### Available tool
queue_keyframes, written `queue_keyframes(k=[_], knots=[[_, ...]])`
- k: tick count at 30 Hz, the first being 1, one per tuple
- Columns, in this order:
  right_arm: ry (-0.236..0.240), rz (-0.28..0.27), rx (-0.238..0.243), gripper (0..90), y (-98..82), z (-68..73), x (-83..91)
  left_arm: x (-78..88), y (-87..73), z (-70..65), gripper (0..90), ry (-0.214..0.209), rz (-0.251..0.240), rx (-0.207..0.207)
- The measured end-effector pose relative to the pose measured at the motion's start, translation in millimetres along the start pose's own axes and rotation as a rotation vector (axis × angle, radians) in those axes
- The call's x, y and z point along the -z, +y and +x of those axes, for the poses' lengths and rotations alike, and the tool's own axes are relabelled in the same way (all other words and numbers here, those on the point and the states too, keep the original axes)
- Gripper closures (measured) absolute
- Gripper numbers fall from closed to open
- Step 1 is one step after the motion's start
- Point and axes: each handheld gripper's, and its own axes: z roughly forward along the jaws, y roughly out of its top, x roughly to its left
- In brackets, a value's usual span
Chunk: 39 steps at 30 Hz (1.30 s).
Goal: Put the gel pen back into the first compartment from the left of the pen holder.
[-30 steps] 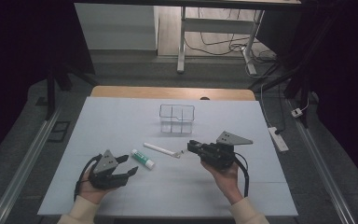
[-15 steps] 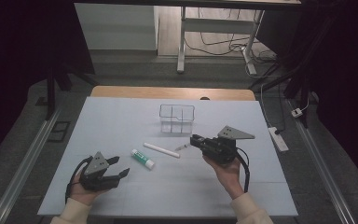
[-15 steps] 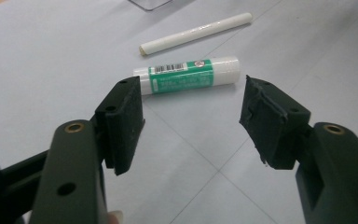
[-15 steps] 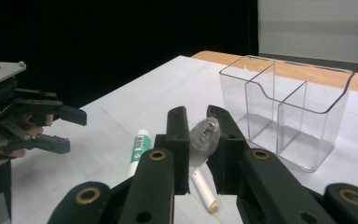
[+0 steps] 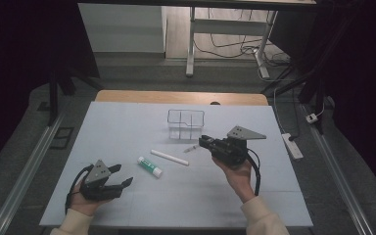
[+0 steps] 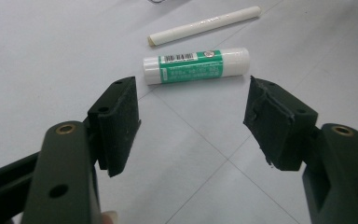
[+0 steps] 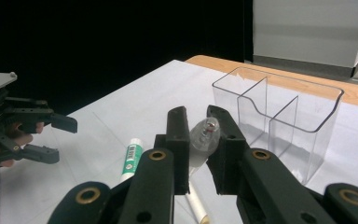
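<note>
Right gripper view: right gripper (image 7: 199, 122) fingers clamped on clear pen (image 7: 204, 135), held above surface (image 5: 127, 127) nr clear divided organizer (image 7: 279, 121). Left gripper (image 6: 191, 123) fingers just been opening, apart, nothing betw.; glue stick (image 6: 196, 65) just beyond.

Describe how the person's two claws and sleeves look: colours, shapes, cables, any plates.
Both the left claw and right claw are black, each topped by a grey three-cornered plate and trailing a black cable. Up close, the jaws carry flat black pads and brass-coloured rivets. The sleeves are pale cream.
</note>
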Motion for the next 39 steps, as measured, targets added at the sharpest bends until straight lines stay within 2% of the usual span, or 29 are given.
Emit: queue_keyframes(k=[11, 28, 39], knots=[[-0.009, -0.007, 0.004, 78.4, 14.2, -3.4, -5.5, 0.1, -0.3, 1.7, 34.3, -0.001, 0.0, 0.004], [-0.042, 0.002, 0.008, 78.4, 33.6, -11.0, -25.0, -1.1, 0.7, 2.8, 33.4, -0.012, -0.009, 0.012], [-0.058, -0.02, 0.009, 78.4, 49.5, -14.1, -33.0, -2.2, 1.0, 2.3, 33.4, -0.013, -0.004, 0.008]])
